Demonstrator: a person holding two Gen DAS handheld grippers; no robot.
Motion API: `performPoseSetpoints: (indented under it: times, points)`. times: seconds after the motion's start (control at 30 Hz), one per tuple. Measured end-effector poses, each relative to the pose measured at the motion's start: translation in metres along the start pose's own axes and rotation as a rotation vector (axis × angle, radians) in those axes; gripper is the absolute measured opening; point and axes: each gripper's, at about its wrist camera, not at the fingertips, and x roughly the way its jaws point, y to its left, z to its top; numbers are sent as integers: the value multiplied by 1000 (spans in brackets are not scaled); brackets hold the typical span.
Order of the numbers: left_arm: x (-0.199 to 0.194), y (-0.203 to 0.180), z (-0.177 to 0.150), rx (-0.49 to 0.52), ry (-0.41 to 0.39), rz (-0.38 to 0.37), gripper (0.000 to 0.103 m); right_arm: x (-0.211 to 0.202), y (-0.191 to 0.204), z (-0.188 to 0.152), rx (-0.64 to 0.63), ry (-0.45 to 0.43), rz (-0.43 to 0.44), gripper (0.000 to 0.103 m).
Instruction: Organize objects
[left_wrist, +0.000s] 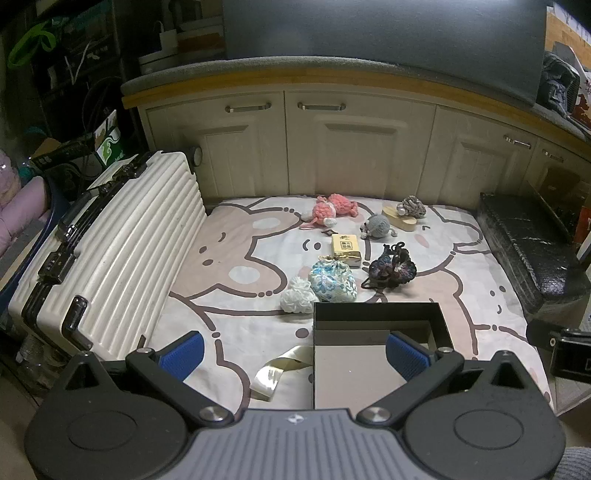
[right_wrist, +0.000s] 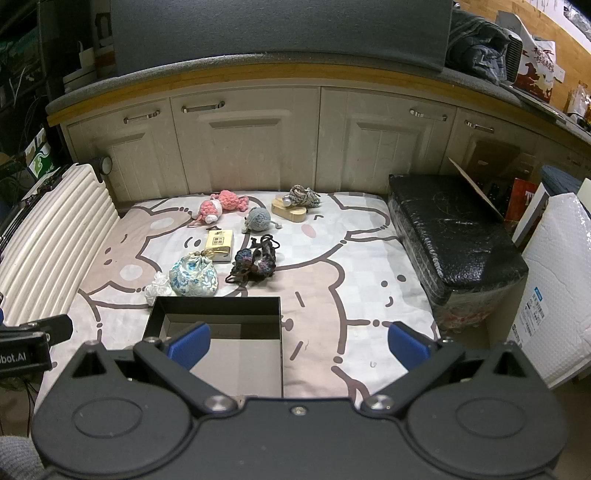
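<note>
While both grippers hover above the near edge of the cartoon-printed bedsheet (right_wrist: 369, 258), the left gripper (left_wrist: 294, 352) and the right gripper (right_wrist: 299, 341) each hold their blue-padded fingers wide apart, gripping nothing. An open black cardboard box (right_wrist: 218, 306) sits on the sheet directly ahead of them, empty. Just beyond its far rim lie a blue floral drawstring pouch (right_wrist: 194, 277), a white crocheted piece (right_wrist: 159, 288), a yellow rectangular packet (right_wrist: 219, 242) and a dark crocheted pouch (right_wrist: 255, 264), with a pink crocheted toy (right_wrist: 221, 206) and a grey yarn mouse (right_wrist: 258, 218) farther off.
</note>
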Motion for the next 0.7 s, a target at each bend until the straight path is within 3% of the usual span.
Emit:
performPoseSetpoints:
  times: [0.7]
  points:
    - [5, -5, -3, 4, 2, -3, 103, 1, -1, 2, 0, 2, 4, 103]
